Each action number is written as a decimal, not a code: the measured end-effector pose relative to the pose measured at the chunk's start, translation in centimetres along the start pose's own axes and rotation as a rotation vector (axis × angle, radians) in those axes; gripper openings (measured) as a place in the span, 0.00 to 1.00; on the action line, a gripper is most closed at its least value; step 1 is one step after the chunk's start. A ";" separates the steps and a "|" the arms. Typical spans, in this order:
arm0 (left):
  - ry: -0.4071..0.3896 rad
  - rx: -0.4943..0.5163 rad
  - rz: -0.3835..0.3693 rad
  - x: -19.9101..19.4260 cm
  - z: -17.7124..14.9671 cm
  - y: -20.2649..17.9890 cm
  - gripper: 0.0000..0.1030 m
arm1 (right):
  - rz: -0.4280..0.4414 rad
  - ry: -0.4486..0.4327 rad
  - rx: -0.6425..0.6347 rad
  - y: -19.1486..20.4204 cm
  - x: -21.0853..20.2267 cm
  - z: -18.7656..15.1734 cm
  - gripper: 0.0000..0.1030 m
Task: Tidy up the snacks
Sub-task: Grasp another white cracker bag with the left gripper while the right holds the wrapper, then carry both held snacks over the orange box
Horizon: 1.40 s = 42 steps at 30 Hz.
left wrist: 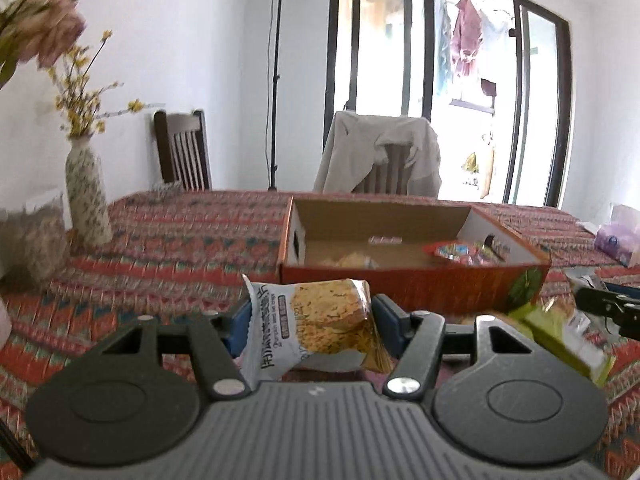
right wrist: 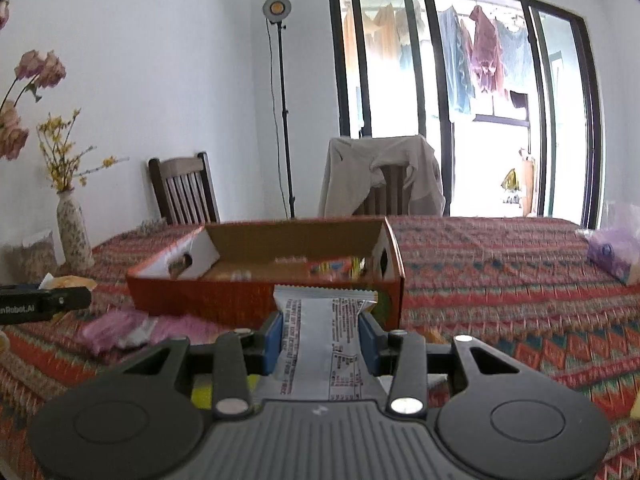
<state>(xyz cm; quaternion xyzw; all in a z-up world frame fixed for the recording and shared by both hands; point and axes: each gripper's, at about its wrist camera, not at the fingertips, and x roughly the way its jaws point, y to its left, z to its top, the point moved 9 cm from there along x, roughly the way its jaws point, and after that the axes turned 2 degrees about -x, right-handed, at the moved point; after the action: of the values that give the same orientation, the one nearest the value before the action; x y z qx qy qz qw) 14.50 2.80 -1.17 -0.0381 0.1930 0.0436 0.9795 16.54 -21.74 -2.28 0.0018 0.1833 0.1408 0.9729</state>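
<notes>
Crackers first: in the left wrist view the left gripper (left wrist: 310, 320) has its blue pads clamped on a yellow cracker packet (left wrist: 320, 330) with Chinese print and small English I can't quite read, held just in front of the orange cardboard box (left wrist: 412, 286), plus a green packet (left wrist: 560, 336) on the patterned tablecloth (left wrist: 180, 240) at right. Right wrist view has the right gripper (right wrist: 320, 340) pinched nearly closed on a white snack bar wrapper (right wrist: 320, 332), fine print too small to read, before the same box; only here you see pink packets (right wrist: 120, 330) and "Robot.AI" on the other gripper's side.

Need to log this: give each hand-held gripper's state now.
Left hand-held gripper: shut on cracker packet.
Right hand-held gripper: shut on white snack bar.
</notes>
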 end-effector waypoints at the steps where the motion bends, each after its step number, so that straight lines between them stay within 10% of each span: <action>1: -0.009 0.005 -0.003 0.2 0.5 -0.3 0.62 | 0.002 -0.007 0.005 0.0 0.3 0.5 0.38; 22: -0.071 0.002 -0.044 8.9 8.5 -4.7 0.62 | -0.005 -0.047 0.026 1.4 12.2 9.2 0.38; 42: -0.002 -0.014 -0.022 16.5 5.3 -3.4 0.62 | 0.020 0.080 0.039 1.9 18.8 4.8 0.39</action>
<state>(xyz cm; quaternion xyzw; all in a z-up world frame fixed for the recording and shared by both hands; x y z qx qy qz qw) 32.04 1.04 -2.36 -0.0472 0.1912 0.0343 0.9798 34.49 -14.50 -4.43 0.0170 0.2246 0.1467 0.9632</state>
